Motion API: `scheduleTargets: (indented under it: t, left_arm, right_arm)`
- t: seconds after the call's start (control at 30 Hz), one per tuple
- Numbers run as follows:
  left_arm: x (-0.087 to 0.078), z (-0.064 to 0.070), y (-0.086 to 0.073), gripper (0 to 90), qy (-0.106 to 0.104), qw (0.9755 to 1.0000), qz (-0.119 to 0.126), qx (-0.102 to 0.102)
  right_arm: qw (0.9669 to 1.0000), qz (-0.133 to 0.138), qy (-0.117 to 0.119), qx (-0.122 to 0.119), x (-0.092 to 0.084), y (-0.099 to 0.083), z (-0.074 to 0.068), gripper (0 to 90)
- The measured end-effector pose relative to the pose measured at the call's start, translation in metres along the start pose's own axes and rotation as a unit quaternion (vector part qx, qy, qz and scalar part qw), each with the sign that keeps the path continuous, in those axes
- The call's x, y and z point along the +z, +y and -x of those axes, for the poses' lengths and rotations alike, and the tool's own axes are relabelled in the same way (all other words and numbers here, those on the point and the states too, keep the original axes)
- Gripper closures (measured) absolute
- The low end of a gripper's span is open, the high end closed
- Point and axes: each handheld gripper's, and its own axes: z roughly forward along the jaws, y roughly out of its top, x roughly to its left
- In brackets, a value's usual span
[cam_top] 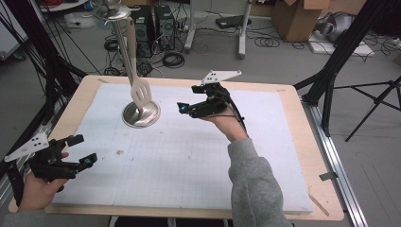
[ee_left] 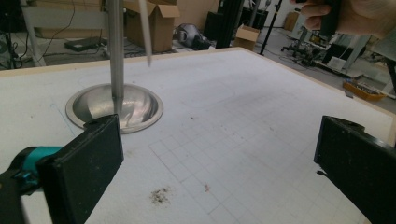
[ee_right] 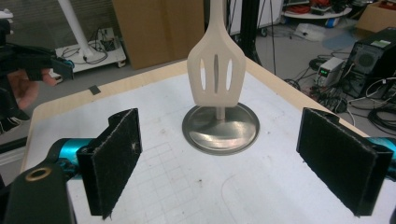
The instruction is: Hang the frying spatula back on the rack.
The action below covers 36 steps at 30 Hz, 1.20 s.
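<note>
- Here, a slotted spatula (cam_top: pixel 140 92) hung from the top of a metal stand (cam_top: pixel 141 114), its blade just above the stand's round base, toward the far left of the white mat (cam_top: pixel 198 161).
- The right gripper (cam_top: pixel 195 99) was held above the mat just to the right of the stand, apart from it, its jaws pointing toward the spatula.
- In the right gripper view, its jaws stood wide apart with nothing between them, and the spatula (ee_right: pixel 216 74) hung straight ahead, in front of the stand's pole and over the round base (ee_right: pixel 220 128).
- The left gripper (cam_top: pixel 81 150) sat at the near left edge of the table (cam_top: pixel 312 127), well apart from the stand.
- Its jaws were also spread wide and held nothing; in the left gripper view the stand's base (ee_left: pixel 114 106) lay beyond the left jaw, on the mat (ee_left: pixel 243 116).
</note>
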Motion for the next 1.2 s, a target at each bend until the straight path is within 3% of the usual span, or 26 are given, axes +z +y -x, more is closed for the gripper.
scheduleTargets:
  t: [0.2, 0.37, 0.63, 0.97, 1.2]
  left_arm:
    - [0.001, 0.000, 0.002, 1.8, 0.000, 1.0000, 0.008, 0.001]
    - [0.001, -0.001, 0.002, 1.8, 0.001, 0.9999, 0.010, -0.001]
    - [0.002, -0.002, 0.002, 1.8, 0.004, 0.9999, 0.012, -0.002]
    - [0.003, -0.003, 0.003, 1.8, 0.003, 0.9999, 0.013, -0.002]
    - [0.004, -0.002, 0.002, 1.8, 0.001, 0.9999, 0.010, -0.001]
  right_arm:
    - [0.9999, 0.013, -0.008, -0.006, -0.015, -0.018, -0.003, 12.9]
    - [0.9996, 0.025, -0.011, 0.004, -0.028, -0.029, -0.001, 12.9]
    - [0.9991, 0.042, 0.000, 0.006, -0.045, -0.044, -0.003, 12.9]
    - [0.9982, 0.054, -0.026, -0.001, -0.061, -0.058, -0.006, 12.9]
    - [0.9982, 0.059, -0.011, 0.000, -0.069, -0.069, -0.008, 12.9]
